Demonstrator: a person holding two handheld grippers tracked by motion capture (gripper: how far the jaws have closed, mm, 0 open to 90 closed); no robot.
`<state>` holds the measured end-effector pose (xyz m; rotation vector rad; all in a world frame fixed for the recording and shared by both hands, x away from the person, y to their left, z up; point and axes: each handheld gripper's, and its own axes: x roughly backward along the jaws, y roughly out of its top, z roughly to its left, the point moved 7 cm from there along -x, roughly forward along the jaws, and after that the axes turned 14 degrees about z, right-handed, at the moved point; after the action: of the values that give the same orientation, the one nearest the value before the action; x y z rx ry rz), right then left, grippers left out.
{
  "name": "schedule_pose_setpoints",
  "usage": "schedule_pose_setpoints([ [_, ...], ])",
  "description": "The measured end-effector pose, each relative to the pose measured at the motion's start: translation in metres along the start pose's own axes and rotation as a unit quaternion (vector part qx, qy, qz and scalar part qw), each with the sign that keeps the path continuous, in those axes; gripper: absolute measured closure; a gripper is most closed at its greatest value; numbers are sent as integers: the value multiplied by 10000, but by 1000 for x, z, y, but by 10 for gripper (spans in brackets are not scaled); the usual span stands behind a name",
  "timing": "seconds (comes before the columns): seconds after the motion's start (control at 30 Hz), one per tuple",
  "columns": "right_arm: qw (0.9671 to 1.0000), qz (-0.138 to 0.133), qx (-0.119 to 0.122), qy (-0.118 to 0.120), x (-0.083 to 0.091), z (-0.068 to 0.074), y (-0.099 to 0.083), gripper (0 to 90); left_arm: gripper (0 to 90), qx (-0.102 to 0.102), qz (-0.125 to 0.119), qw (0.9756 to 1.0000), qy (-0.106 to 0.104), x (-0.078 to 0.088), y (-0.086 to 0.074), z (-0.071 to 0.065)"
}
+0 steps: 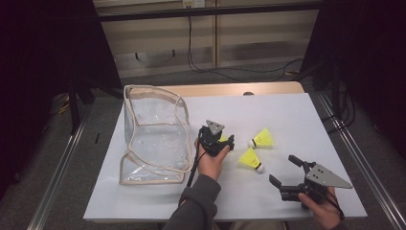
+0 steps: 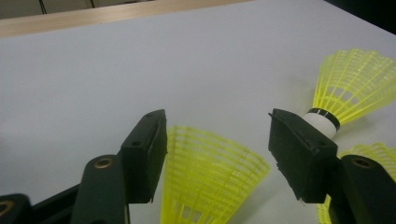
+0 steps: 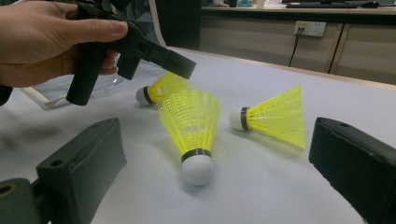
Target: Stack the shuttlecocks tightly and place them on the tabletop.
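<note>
On the white counter [image 1: 158, 201] a clear plastic pouch with beige trim [image 1: 154, 135] stands at the left. Right of it lie three yellow mesh shuttlecocks with white caps: one [image 2: 205, 177] between the left tongs [image 1: 224, 142], two [image 1: 261, 139] [image 1: 251, 158] further right. The right tongs [image 1: 283, 171] sit nearest the front edge.

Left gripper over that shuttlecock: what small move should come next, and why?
Probably close the left gripper on the shuttlecock. Its yellow skirt lies between the jaws, but the pads stand apart from it on both sides, so nothing is held. The clear bag sits open to its left, likely the place to carry it once gripped.
</note>
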<state>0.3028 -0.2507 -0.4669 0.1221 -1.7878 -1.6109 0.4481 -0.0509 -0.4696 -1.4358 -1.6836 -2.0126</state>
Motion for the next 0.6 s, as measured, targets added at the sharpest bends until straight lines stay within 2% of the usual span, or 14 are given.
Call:
schedule_pose_setpoints([
  [0.07, 10000, -2, 1, -4, 0, 0, 0, 27, 403, 62, -4, 10000, 9, -1, 0, 0],
  [0.17, 10000, 0, -1, 0, 0, 0, 0, 27, 484, 86, 18, 10000, 30, -1, 0, 0],
  [0.33, 10000, -8, 1, 1, 1, 0, 0, 27, 681, 45, 4, 10000, 67, 1, 0, 0],
  [0.5, 10000, -9, -2, 1, 1, 0, 0, 27, 802, -138, -49, 9997, 176, 2, 1, 1],
  [0.6, 10000, -10, 1, 0, 1, 0, 0, 26, 839, -235, -82, 9993, 271, 3, 2, 2],
])
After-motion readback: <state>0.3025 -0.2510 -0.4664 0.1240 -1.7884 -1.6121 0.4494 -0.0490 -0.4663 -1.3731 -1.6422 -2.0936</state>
